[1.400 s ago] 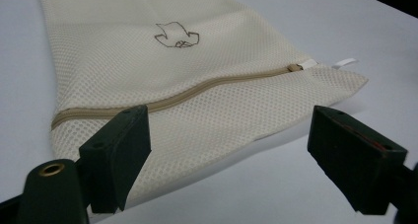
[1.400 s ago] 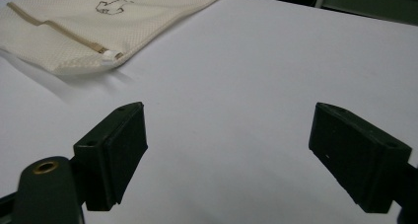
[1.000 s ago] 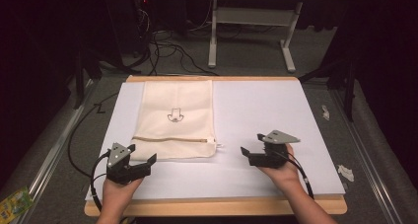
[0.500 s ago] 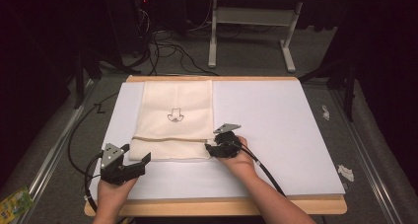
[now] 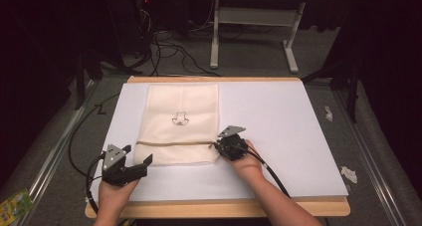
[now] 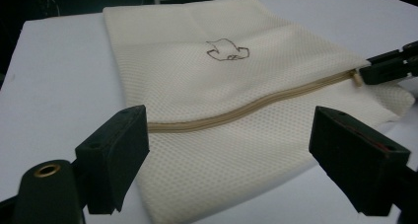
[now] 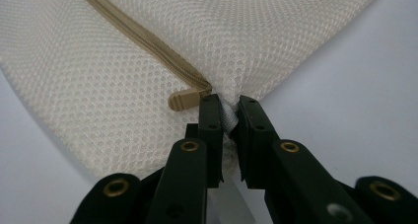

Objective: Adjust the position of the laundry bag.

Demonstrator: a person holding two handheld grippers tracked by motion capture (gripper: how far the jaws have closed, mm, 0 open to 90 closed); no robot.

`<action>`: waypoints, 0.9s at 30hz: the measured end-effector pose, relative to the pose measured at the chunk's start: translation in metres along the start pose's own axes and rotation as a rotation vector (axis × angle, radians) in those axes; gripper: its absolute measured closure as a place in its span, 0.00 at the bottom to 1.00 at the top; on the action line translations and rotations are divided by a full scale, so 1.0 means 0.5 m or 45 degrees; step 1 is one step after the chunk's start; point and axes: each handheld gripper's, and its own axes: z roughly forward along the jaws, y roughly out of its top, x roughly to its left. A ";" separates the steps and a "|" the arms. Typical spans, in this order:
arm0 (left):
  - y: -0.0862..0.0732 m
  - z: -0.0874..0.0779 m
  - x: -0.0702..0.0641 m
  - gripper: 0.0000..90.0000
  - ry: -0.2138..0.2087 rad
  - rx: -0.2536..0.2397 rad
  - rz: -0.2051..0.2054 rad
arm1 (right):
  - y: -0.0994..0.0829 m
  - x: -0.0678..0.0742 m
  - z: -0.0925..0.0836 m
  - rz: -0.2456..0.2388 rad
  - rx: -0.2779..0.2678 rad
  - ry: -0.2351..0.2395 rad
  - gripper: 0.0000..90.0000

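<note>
Cream mesh laundry bag is lying flat on the white tabletop, left of centre in the high view. Its tan zipper is running across the lower part, the pull tab just left of the right gripper. Right jaws, having just been closing, are pinching the bag's edge beside the tab. Left gripper is sitting at the bag's lower left corner, jaws standing wide, touching nothing.

Lab or workshop: white-topped bench, tangled floor cables, metal desk legs, dark carpet.
</note>
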 end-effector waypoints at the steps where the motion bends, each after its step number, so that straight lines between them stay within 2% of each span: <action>1: -0.001 0.002 -0.001 0.18 -0.002 0.007 0.001 | -0.007 -0.005 -0.010 0.008 -0.007 -0.005 0.92; 3: -0.002 0.003 -0.002 0.18 -0.004 0.014 0.007 | -0.024 -0.019 -0.032 0.013 -0.017 -0.006 0.92; 4: -0.002 0.003 -0.002 0.18 -0.004 0.014 0.007 | -0.024 -0.019 -0.032 0.013 -0.017 -0.006 0.92; 6: -0.001 0.005 -0.006 0.18 -0.006 0.018 0.013 | -0.057 -0.037 -0.068 0.019 -0.019 -0.014 0.92; 7: -0.001 0.005 -0.006 0.18 -0.006 0.018 0.013 | -0.057 -0.037 -0.068 0.019 -0.019 -0.014 0.92; 8: -0.001 0.006 -0.007 0.18 -0.009 0.021 0.016 | -0.082 -0.048 -0.093 0.025 -0.021 -0.019 0.92; 10: -0.001 0.008 -0.009 0.18 -0.009 0.024 0.017 | -0.107 -0.057 -0.121 0.020 -0.020 -0.026 0.92; 11: 0.000 0.009 -0.011 0.18 -0.012 0.027 0.021 | -0.107 -0.057 -0.121 0.020 -0.020 -0.026 0.92; 12: 0.000 0.010 -0.013 0.18 -0.012 0.023 0.020 | -0.120 -0.061 -0.137 0.013 -0.018 -0.029 0.92; 13: 0.000 0.013 -0.017 0.18 -0.022 0.030 0.024 | -0.148 -0.069 -0.165 0.019 -0.014 -0.027 0.92; 14: 0.000 0.013 -0.017 0.18 -0.022 0.030 0.024 | -0.148 -0.069 -0.165 0.019 -0.014 -0.027 0.92; 15: 0.001 0.017 -0.022 0.18 -0.033 0.038 0.030 | -0.172 -0.073 -0.194 0.019 -0.012 -0.033 0.92; 16: 0.001 0.017 -0.022 0.18 -0.033 0.038 0.030 | -0.182 -0.075 -0.208 0.021 -0.016 -0.042 0.92; 19: 0.001 0.025 -0.037 0.18 -0.055 0.052 0.038 | -0.210 -0.085 -0.245 0.059 -0.030 -0.054 0.92; 24: 0.004 0.031 -0.056 0.19 -0.076 0.060 0.054 | -0.244 -0.091 -0.281 0.096 -0.057 -0.059 0.91; 27: 0.005 0.035 -0.061 0.19 -0.084 0.063 0.059 | -0.251 -0.092 -0.281 0.100 -0.053 -0.054 0.91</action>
